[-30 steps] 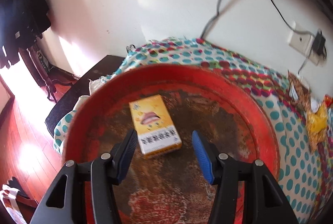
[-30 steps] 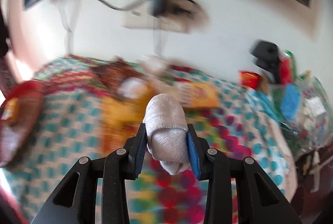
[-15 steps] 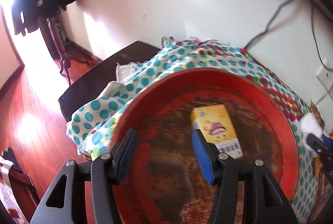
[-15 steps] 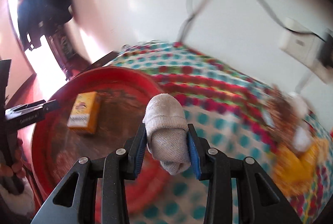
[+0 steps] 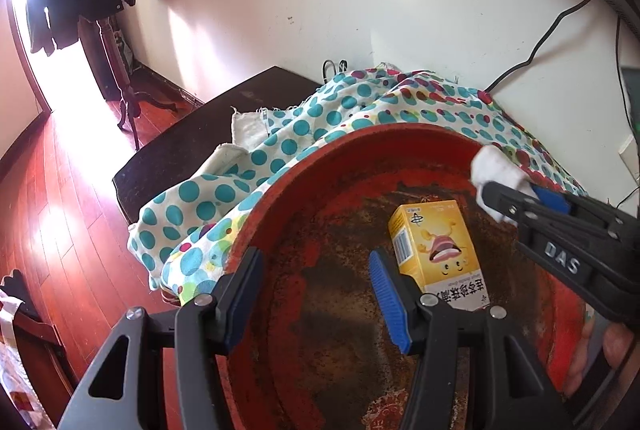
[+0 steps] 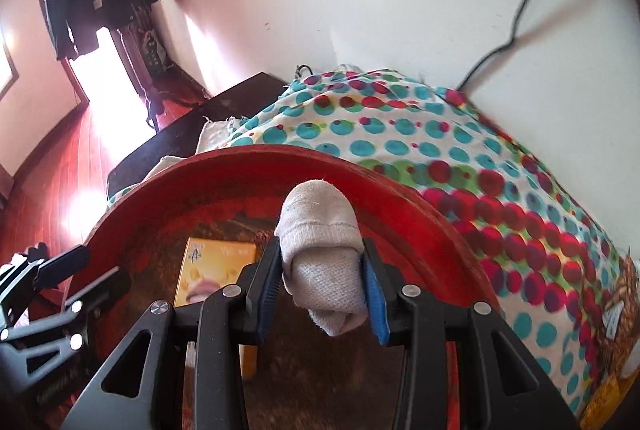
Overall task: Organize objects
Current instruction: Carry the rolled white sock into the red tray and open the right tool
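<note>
A large red tray [image 5: 352, 146] with a worn brown floor rests on the dotted cloth. A yellow box [image 5: 438, 250] lies flat inside it. My left gripper [image 5: 316, 298] hovers over the tray's left part, open, with nothing between its fingers; the box lies just right of its right finger. My right gripper [image 6: 322, 294] is shut on a rolled white sock [image 6: 322, 258] and holds it above the tray [image 6: 400, 190], right of the yellow box [image 6: 216, 266]. In the left wrist view the right gripper [image 5: 516, 194] comes in from the right with the sock [image 5: 494, 170] over the tray's far right rim.
The dotted tablecloth [image 6: 460, 150] covers the table beside a white wall; a black cable [image 6: 516, 26] hangs down it. A dark low table [image 5: 192, 146] and red wooden floor [image 5: 52, 198] lie to the left. Snack packets [image 6: 616, 314] sit at the right edge. A hand [image 5: 608, 350] grips the right tool.
My right gripper has swept left with the sock, from the snack pile to above the red tray. The left gripper shifted left, so the box now lies off to its right.
</note>
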